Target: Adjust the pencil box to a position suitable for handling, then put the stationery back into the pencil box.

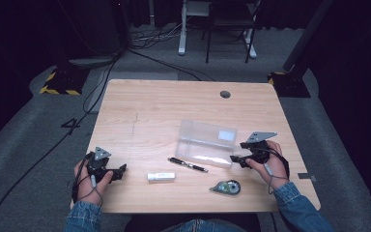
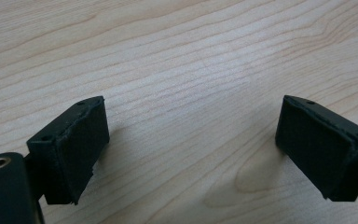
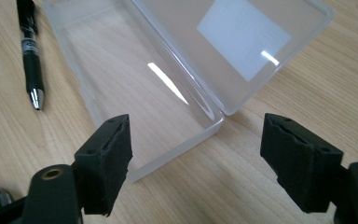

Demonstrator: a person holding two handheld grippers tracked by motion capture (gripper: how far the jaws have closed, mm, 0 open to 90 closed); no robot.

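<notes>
- The left hand-held gripper lies low at the tabletop's near left corner, pointing right toward the eraser, from which it is still apart.
- The left hand wraps its grip from behind, with the denim sleeve coming in from the bottom edge; a grey plate sits on top of it.
- In the left gripper view its 2 jaws are spread wide over bare wood, with nothing between them.
- The right hand-held gripper is at the near right, pointing left at the case; its tips are just beside the case's near right corner.
- The right hand holds it from the right side, wrist angled in toward the middle, with a cable looping down by the cuff.
- In the right gripper view its jaws are spread, and the case's corner lies between them and a little ahead; whether either jaw touches it I cannot tell.
- The case is clear plastic, lying open near the middle right of the tabletop, its lid tilted back with a white label on it.
- A black pen lies just in front of the case, tip toward the right.
- A correction tape lies near the front edge, below the right hand-held gripper.
</notes>
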